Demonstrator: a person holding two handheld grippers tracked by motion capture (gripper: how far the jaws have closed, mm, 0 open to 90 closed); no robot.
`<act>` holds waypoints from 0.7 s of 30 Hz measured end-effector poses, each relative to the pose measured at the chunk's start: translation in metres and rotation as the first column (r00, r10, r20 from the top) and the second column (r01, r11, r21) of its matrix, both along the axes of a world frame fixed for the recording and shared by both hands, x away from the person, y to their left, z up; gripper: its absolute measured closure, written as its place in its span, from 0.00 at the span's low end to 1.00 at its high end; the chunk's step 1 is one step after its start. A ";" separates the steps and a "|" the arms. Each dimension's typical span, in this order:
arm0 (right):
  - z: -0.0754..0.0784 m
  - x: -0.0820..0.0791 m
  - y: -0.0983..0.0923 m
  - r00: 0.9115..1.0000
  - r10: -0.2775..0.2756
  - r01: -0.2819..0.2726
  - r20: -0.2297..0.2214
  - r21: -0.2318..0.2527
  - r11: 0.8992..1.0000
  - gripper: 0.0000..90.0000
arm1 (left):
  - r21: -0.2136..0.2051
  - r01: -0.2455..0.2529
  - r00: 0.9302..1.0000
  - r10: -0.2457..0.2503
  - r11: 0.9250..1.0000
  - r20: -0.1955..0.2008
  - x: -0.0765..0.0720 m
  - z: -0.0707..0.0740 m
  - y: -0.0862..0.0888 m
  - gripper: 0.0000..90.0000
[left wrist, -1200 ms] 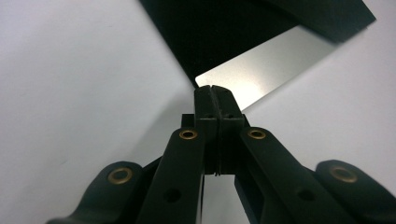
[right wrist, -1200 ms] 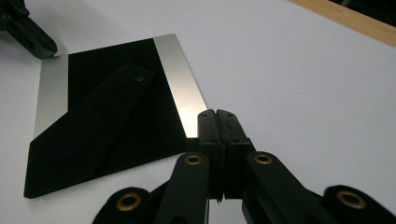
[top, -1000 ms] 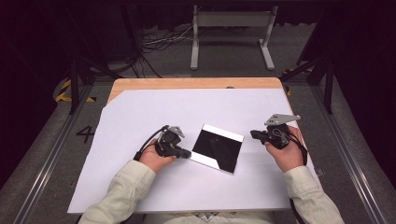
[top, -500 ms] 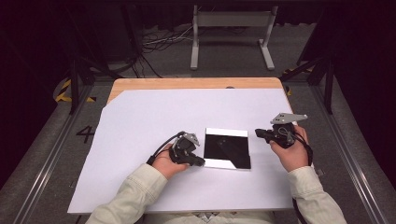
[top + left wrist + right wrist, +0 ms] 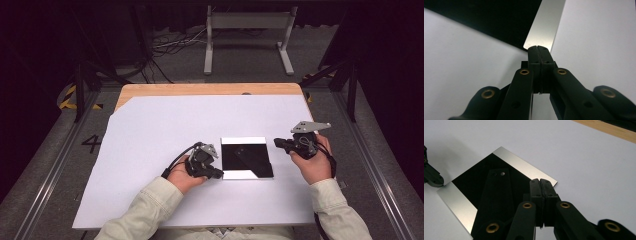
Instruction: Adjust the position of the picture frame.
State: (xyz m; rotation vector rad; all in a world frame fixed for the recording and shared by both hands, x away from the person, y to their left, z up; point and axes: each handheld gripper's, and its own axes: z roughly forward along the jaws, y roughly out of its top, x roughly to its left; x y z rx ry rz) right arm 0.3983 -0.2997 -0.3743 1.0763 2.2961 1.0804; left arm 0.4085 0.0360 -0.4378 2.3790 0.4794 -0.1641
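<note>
A lab test bay: white-sheeted table (image 5: pixel 150 130), dark curtained walls, floor cables (image 5: pixel 165 45), metal stand (image 5: pixel 247 30).

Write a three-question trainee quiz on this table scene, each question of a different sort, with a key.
1. True or false: the left gripper has its closed tips at a near corner of the mirror plate.
2. Multiple choice: the right gripper is A) clamped on the plate's edge, B) shut, near the plate's right edge with nothing between its jaws, C) open above the plate.
3. Fill in: the plate lies flat on a ___ sheet that covers most of the wooden table.

Key: 1 true, as the left gripper view shows its tips at the silver corner; whether they touch it cannot be told. 2 B. 3 white.
</note>
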 end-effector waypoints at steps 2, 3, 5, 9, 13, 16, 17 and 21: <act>0.001 -0.001 -0.001 1.000 -0.001 0.001 0.000 0.000 1.000 0.99 | -0.011 -0.014 1.000 0.014 1.000 0.014 0.001 0.004 0.006 0.98; 0.001 -0.001 -0.002 1.000 0.002 -0.002 0.002 0.002 1.000 0.99 | -0.014 -0.023 1.000 0.023 1.000 0.022 0.002 0.006 0.008 0.97; 0.003 -0.002 -0.003 1.000 0.000 0.000 0.004 0.004 1.000 0.98 | -0.028 -0.047 0.998 0.048 0.999 0.048 0.002 0.012 0.016 0.95; 0.005 -0.005 -0.004 1.000 0.004 -0.004 0.005 0.006 1.000 0.97 | -0.059 -0.079 0.993 0.084 0.995 0.081 0.004 0.020 0.029 0.93; 0.009 -0.007 -0.006 1.000 0.008 -0.008 0.010 0.014 1.000 0.95 | -0.102 -0.114 0.986 0.126 0.988 0.111 0.006 0.030 0.042 0.90; 0.010 -0.009 -0.008 1.000 0.009 -0.010 0.013 0.017 1.000 0.94 | -0.137 -0.140 0.978 0.158 0.981 0.134 0.006 0.034 0.051 0.88; 0.011 -0.009 -0.009 1.000 0.013 -0.013 0.015 0.023 1.000 0.93 | -0.148 -0.148 0.975 0.169 0.978 0.144 0.007 0.035 0.054 0.87; 0.011 -0.010 -0.011 1.000 0.014 -0.015 0.021 0.041 0.999 0.87 | -0.189 -0.176 0.966 0.207 0.966 0.158 0.006 0.040 0.062 0.85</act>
